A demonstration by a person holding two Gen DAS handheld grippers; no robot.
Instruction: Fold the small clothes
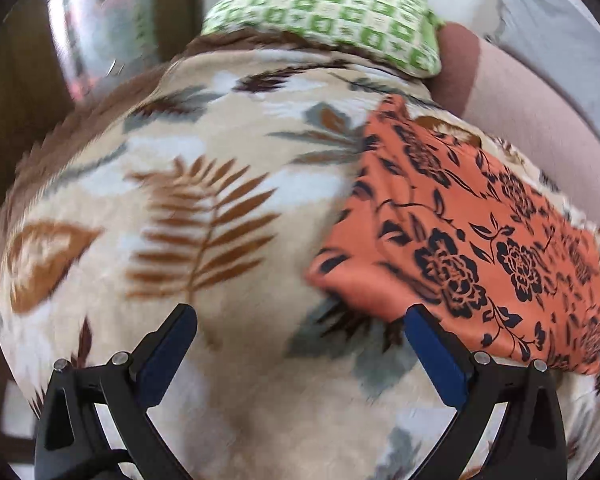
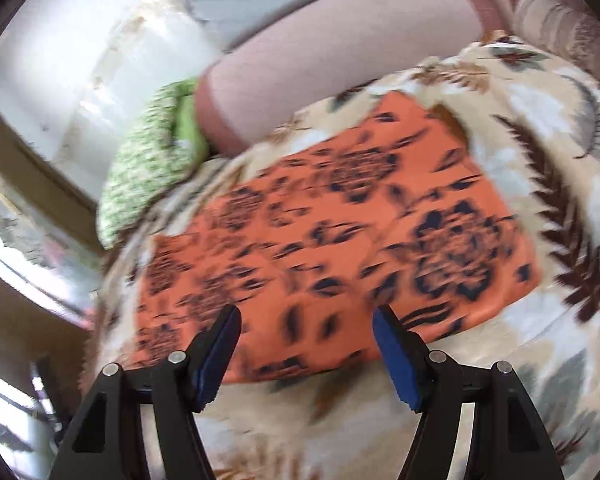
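An orange cloth with a dark flower print (image 1: 472, 240) lies flat on a leaf-patterned blanket (image 1: 188, 200). In the left wrist view it lies to the right, and my left gripper (image 1: 300, 316) is open and empty just left of the cloth's near corner. In the right wrist view the orange cloth (image 2: 320, 236) fills the middle. My right gripper (image 2: 306, 318) is open and empty, its fingertips over the cloth's near edge. Both views are blurred by motion.
A green and white checked pillow (image 1: 332, 12) lies at the far end of the blanket; it also shows in the right wrist view (image 2: 148, 164). A pink-brown bolster (image 2: 340, 60) runs along the far side. The blanket (image 2: 560, 160) continues to the right.
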